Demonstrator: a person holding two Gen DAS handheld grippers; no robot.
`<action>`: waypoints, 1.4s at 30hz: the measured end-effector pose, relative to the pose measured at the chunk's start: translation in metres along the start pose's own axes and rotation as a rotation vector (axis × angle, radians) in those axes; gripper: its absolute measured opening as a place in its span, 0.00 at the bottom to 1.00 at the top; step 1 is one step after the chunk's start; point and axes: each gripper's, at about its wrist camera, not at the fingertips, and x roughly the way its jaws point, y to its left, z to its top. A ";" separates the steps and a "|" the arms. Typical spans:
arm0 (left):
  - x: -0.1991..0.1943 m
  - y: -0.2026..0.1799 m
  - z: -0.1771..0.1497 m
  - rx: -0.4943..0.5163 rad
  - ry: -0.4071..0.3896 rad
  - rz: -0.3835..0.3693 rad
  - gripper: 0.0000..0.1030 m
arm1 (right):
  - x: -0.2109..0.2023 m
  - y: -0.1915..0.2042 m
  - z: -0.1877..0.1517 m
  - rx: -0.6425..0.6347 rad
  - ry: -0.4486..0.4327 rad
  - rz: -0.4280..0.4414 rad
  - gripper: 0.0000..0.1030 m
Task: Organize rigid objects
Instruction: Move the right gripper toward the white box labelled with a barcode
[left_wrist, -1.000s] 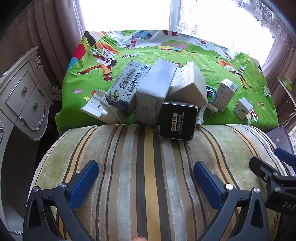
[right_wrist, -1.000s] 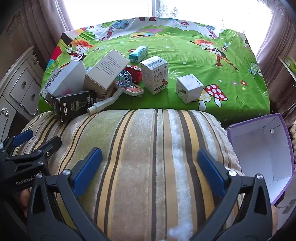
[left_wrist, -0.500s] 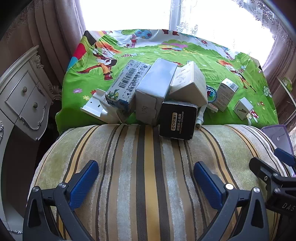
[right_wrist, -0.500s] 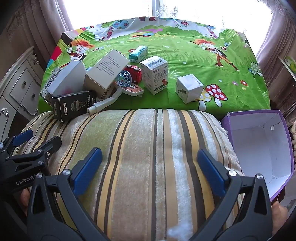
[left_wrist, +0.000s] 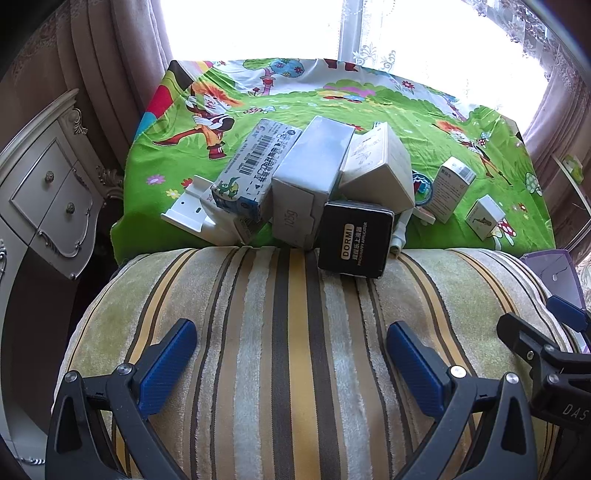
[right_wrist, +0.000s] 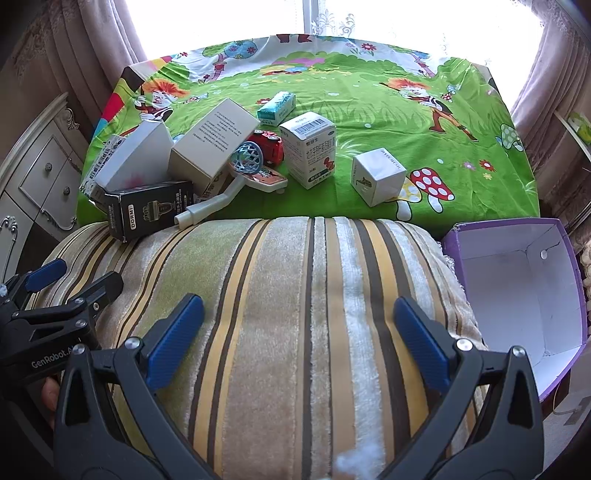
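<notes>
Nothing has been picked up yet, so this looks like the opening step: choosing a first item from the clutter of small cardboard cartons lying on the bright green cartoon-print cloth (right_wrist: 369, 92). The landmark is the striped plush cushion (right_wrist: 295, 314), over which both tools hover. The left gripper (left_wrist: 291, 354) has its blue-padded jaws spread wide, holding and touching nothing; the right gripper (right_wrist: 299, 332) is likewise wide apart and empty. Just beyond the cushion's far edge, the black rectangular DORMI carton (left_wrist: 354, 240) overlaps the cushion's rim, leaning against a heap of white and grey boxes. Farther along that edge stand a white barcode-labelled medicine box (right_wrist: 310, 147) and a small white cube-shaped box (right_wrist: 376, 177), each apart from the heap. To the cushion's right side sits an open purple cardboard box with a white interior (right_wrist: 517, 280), probably the receptacle. The next move likely calls for reaching forward past the cushion and straddling one carton squarely; the free-standing cube seems the easiest grasp.
</notes>
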 end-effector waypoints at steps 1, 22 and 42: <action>0.000 -0.001 0.000 0.000 0.000 0.001 1.00 | 0.000 0.000 0.000 0.001 -0.002 0.001 1.00; -0.003 0.002 -0.001 -0.012 -0.016 -0.015 1.00 | 0.002 -0.001 0.001 -0.003 -0.004 0.005 1.00; -0.022 0.021 0.002 -0.087 -0.088 -0.199 0.93 | -0.013 -0.019 0.002 0.020 -0.016 0.159 1.00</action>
